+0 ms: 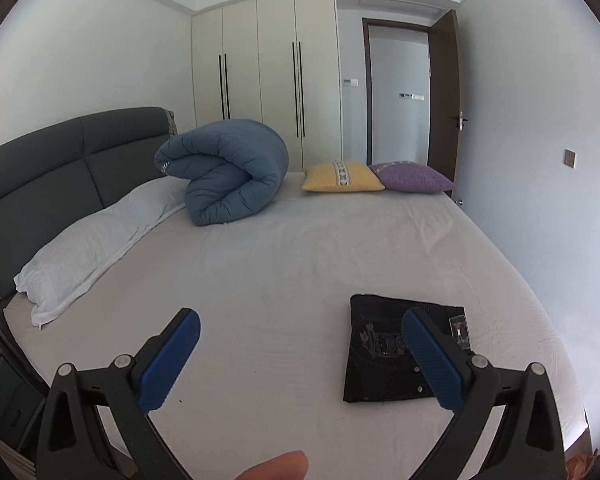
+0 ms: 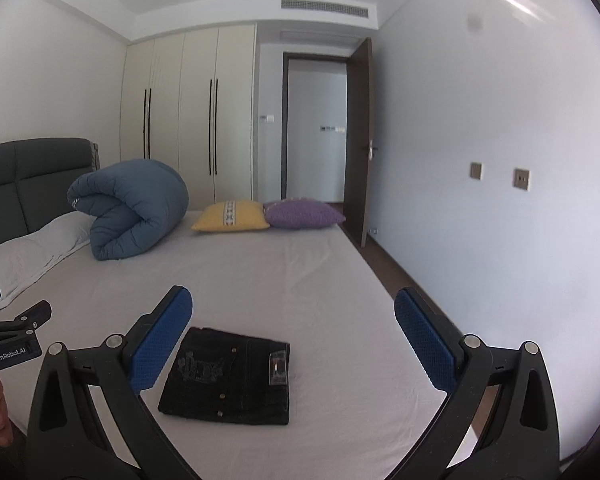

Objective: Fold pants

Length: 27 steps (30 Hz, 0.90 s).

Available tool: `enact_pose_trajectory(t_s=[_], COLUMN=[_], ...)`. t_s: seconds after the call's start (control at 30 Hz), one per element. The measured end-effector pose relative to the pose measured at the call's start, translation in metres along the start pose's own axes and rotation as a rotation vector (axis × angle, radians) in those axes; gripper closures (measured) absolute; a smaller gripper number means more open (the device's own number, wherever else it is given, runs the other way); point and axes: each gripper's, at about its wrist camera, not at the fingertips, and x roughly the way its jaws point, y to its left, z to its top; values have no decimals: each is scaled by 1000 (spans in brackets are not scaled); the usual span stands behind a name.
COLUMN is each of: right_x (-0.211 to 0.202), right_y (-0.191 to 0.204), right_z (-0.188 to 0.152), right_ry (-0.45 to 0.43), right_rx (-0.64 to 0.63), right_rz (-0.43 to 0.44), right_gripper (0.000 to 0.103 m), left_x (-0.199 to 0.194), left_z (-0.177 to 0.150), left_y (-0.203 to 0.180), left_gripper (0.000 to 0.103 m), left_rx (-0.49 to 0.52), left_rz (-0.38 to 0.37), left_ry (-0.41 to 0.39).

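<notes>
Dark denim pants [image 1: 384, 356] lie folded into a compact rectangle on the white bed sheet [image 1: 280, 272], pocket embroidery and a label facing up. They also show in the right wrist view [image 2: 228, 376]. My left gripper [image 1: 300, 356] is open and empty, held above the bed to the left of the pants; its right finger overlaps them in the view. My right gripper [image 2: 292, 340] is open and empty, raised above the pants. The left gripper's tip [image 2: 16, 332] shows at the left edge of the right wrist view.
A rolled blue duvet [image 1: 224, 172], a white pillow [image 1: 96, 240], a yellow cushion [image 1: 342, 176] and a purple cushion [image 1: 414, 178] lie at the bed's far side. Grey headboard [image 1: 52, 184] at left; wall and open door [image 1: 444, 96] at right.
</notes>
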Motion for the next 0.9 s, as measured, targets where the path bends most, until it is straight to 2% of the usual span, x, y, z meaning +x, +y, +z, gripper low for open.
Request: enact_pose_trajectory(t_s=[0.1, 0.23, 0.37, 0.6, 0.9], right_x=[27, 39, 50, 68, 85], right_y=[-3, 0, 6, 13, 27], right_z=[-19, -34, -40, -52, -71], right_ry=[98, 157, 176, 221, 262], right_rx=[18, 20, 1, -18, -38], right_rz=[-23, -23, -14, 5, 24], right_gripper=[0, 0, 0, 0, 0], left_x=[10, 17, 27, 29, 35], left_z=[-12, -23, -28, -32, -38], left_y=[-4, -7, -5, -8, -15], left_gripper=[0, 0, 0, 0, 0], left_rx=[12, -4, -33, -6, 7], left_rz=[-26, -39, -55, -39, -59], left_ry=[59, 115, 154, 166, 195])
